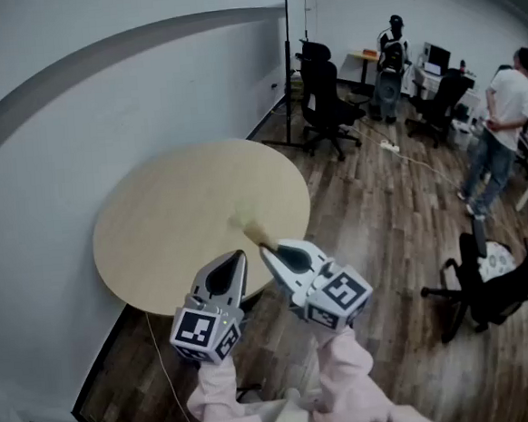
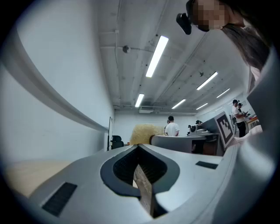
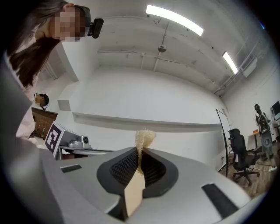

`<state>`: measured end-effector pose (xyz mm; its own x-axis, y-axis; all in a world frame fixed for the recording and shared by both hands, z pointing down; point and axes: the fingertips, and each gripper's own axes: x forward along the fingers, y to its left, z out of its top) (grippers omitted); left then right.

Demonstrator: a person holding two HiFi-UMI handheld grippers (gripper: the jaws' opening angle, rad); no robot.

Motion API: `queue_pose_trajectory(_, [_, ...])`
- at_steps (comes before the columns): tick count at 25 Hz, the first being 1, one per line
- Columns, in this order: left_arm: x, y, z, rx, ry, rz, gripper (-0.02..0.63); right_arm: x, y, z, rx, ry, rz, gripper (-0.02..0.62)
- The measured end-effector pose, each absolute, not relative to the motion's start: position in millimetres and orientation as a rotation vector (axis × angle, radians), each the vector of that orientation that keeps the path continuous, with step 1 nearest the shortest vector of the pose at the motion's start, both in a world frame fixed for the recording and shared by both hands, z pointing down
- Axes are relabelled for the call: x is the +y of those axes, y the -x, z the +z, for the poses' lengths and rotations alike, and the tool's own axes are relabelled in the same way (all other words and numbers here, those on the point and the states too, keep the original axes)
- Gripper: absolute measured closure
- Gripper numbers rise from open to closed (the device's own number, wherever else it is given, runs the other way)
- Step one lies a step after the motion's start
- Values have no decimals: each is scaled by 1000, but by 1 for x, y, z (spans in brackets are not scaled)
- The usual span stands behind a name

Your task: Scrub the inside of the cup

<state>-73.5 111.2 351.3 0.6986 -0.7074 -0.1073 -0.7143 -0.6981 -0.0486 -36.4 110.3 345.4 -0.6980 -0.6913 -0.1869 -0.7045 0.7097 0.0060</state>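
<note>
Setting: We look down on a round pale table point(image 1: 156, 232) beside a curved white wall point(image 1: 48, 131). Both tools hover at its near edge.
Left gripper point(image 1: 238, 256): jaws pressed together, nothing between them.
Right gripper point(image 1: 269, 251): jaws pinching a pale yellow scrubber point(image 3: 144, 137), whose frayed tuft pokes past the tips.
Scrubber handling: we judge it light, soft and squashy. It is blurred from above, so it may be sponge or loofah. Grip it low, leaving the tuft free.
Cup: we find none in any view.
Cup handling: we expect a stiff, perhaps slippery wall, best clamped at the rim by the empty tool.
</note>
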Motion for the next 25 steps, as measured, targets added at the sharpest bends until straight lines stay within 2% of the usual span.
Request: queue_pose_trajectory(25, [110,94,365,1237,2823,94,611,106,38,354,2710,1155,50,566])
